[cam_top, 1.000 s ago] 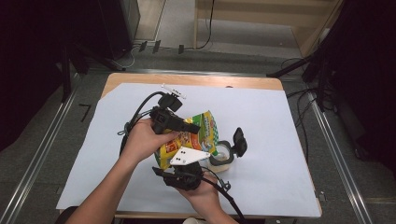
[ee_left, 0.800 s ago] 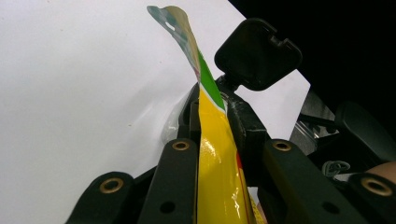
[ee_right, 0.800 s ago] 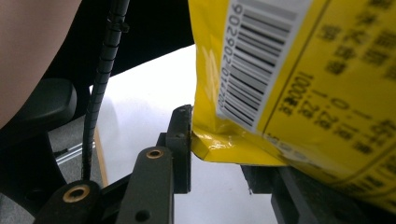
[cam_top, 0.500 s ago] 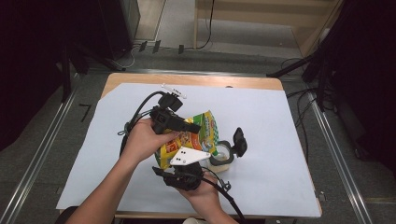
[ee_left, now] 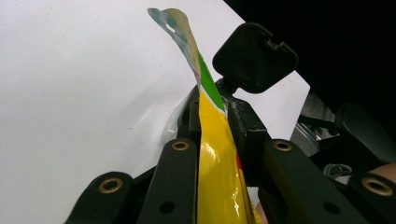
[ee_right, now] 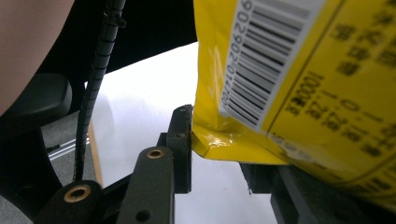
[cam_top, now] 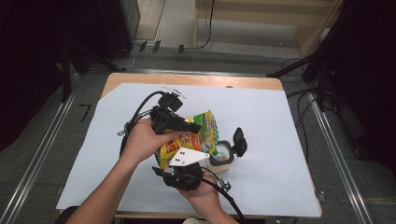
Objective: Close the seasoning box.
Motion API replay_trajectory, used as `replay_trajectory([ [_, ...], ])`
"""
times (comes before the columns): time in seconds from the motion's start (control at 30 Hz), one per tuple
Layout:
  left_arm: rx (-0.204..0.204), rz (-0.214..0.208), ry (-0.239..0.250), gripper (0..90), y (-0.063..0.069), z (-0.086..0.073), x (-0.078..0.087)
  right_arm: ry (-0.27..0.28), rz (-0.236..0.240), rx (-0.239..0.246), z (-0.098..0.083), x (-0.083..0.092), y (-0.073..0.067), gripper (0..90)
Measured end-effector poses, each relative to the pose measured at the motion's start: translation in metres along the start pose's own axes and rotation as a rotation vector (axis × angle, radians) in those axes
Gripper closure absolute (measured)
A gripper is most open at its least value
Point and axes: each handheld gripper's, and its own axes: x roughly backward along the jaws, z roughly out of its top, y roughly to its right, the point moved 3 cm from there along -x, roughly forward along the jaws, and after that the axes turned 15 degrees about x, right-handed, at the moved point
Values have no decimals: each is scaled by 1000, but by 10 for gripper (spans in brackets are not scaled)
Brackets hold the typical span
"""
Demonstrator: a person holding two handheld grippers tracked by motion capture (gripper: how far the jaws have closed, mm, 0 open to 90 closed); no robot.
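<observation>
So both grippers have got hold of the yellow snack bag over the middle of the bench. The left gripper is clamped on the bag's top edge, and the right gripper pinches its bottom corner near the barcode. Just to the right of the bag there's a roll of tape on the white sheet.
</observation>
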Motion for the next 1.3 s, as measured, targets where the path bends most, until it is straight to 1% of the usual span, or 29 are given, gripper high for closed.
replay_trajectory([
  [0.1, 1, -3, 3, 805, 1, 0, 0, 6, -1, -3, 1, 0, 0, 695],
  [0.17, 14, -11, 9, 805, 1, 1, 1, 11, 2, -11, 1, 1, -1, 695],
  [0.23, 17, -11, 11, 805, 2, 1, 1, 17, 1, -21, 2, 1, 0, 695],
  [0.33, 10, -10, 12, 805, 3, 1, 2, 23, 2, -26, 2, 1, -1, 696],
  [0.47, 10, -15, 20, 802, 5, 1, 2, 26, 1, -30, 2, 1, -1, 695],
  [0.5, 1, -11, 26, 802, 7, 1, 3, 31, -4, -29, 2, 1, 0, 695],
  [0.6, -3, -13, 30, 803, 9, 1, 4, 32, -9, -26, 2, 2, 0, 694],
  [0.77, -8, -13, 18, 807, 10, 1, 1, 26, -9, -32, 0, 1, 0, 693],
  [0.8, -9, -20, 17, 807, 11, 1, 0, 24, -11, -34, -2, 1, 0, 693],
  [0.97, -8, -23, 9, 807, 12, 1, -1, 21, -13, -38, -3, 1, 1, 695],
  [1.1, 1, -32, -2, 807, 11, 1, -2, 19, -9, -44, -3, 1, 1, 697],
  [1.2, 22, -48, -6, 808, 9, 1, -2, 18, -10, -39, -3, 0, 1, 701],
  [1.3, 29, -51, -8, 807, 8, 2, -2, 17, -11, -38, -3, 0, 1, 702],
])
